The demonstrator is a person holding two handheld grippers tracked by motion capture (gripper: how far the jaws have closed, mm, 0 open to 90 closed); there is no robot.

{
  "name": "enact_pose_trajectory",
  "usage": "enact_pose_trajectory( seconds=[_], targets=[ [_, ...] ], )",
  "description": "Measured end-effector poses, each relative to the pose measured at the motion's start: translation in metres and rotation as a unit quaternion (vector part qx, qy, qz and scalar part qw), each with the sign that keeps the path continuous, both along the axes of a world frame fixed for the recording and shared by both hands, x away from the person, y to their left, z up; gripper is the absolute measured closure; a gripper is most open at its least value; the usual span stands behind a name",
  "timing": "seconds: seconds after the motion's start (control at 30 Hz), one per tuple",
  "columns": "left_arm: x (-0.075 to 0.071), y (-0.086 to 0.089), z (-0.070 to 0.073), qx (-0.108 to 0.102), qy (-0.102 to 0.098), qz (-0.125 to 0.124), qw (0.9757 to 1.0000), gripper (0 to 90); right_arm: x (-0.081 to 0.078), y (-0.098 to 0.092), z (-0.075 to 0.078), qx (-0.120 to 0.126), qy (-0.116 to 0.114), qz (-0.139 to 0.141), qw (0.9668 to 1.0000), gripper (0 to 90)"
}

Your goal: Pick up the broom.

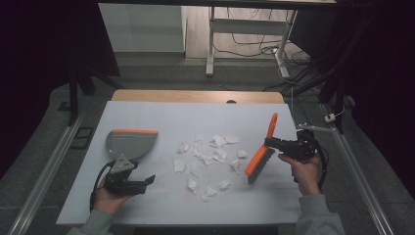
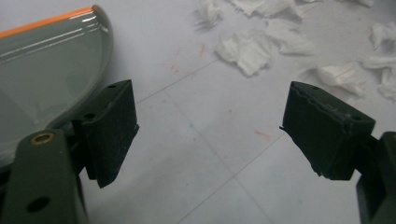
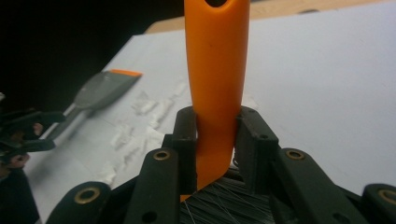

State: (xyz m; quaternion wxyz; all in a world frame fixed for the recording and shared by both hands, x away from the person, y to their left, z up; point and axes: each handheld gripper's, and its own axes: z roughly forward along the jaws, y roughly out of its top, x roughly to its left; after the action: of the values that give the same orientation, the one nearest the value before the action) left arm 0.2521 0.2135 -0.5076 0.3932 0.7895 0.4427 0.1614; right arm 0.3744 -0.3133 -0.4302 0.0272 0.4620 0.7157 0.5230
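Observation:
An orange hand brush (image 1: 264, 147) with black bristles hangs tilted over the right side of the table, bristles low. My right gripper (image 1: 275, 143) is shut on its orange handle (image 3: 215, 70); both pads press the handle's sides in the right gripper view (image 3: 217, 128). A grey dustpan (image 1: 131, 143) with an orange lip lies flat at the left. My left gripper (image 1: 144, 183) rests just in front of it, open with nothing between its fingers (image 2: 112, 130); the dustpan (image 2: 42, 79) lies beside the left jaw. Several crumpled white paper scraps (image 1: 210, 156) lie scattered between dustpan and brush.
The white table top (image 1: 161, 112) sits on a wooden table whose far edge (image 1: 195, 96) shows behind. Metal rails (image 1: 49, 171) run along both sides. Desk legs and cables (image 1: 254, 44) stand on the floor beyond.

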Motion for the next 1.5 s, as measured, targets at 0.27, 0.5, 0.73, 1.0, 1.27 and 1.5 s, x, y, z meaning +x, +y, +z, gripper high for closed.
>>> enact_pose_trajectory(
  seconds=[0.27, 0.5, 0.73, 1.0, 1.27, 1.5],
  targets=[
    [0.003, -0.027, 0.014, -0.002, -0.012, -0.028, 0.9995, 18.6, -0.001, 0.014, 0.002, 0.031, -0.017, 0.016, 0.9992, 70.8],
    [0.008, -0.063, 0.027, -0.017, -0.023, -0.071, 0.9971, 18.6, -0.003, 0.033, 0.002, 0.039, -0.025, 0.021, 0.9987, 70.8],
    [0.014, -0.090, 0.032, -0.034, -0.027, -0.099, 0.9942, 18.7, -0.004, 0.053, 0.000, 0.046, -0.029, 0.034, 0.9980, 70.7],
    [0.018, -0.118, 0.034, -0.031, -0.027, -0.127, 0.9910, 19.2, -0.009, 0.074, 0.000, 0.049, -0.037, 0.031, 0.9976, 70.7],
    [0.021, -0.137, 0.030, -0.024, -0.026, -0.144, 0.9889, 21.5, -0.014, 0.096, -0.004, 0.065, -0.041, 0.029, 0.9966, 70.7],
    [0.027, -0.154, 0.026, -0.019, -0.028, -0.153, 0.9876, 28.9, -0.021, 0.109, -0.006, 0.082, -0.042, 0.028, 0.9954, 70.7]
  ],
)
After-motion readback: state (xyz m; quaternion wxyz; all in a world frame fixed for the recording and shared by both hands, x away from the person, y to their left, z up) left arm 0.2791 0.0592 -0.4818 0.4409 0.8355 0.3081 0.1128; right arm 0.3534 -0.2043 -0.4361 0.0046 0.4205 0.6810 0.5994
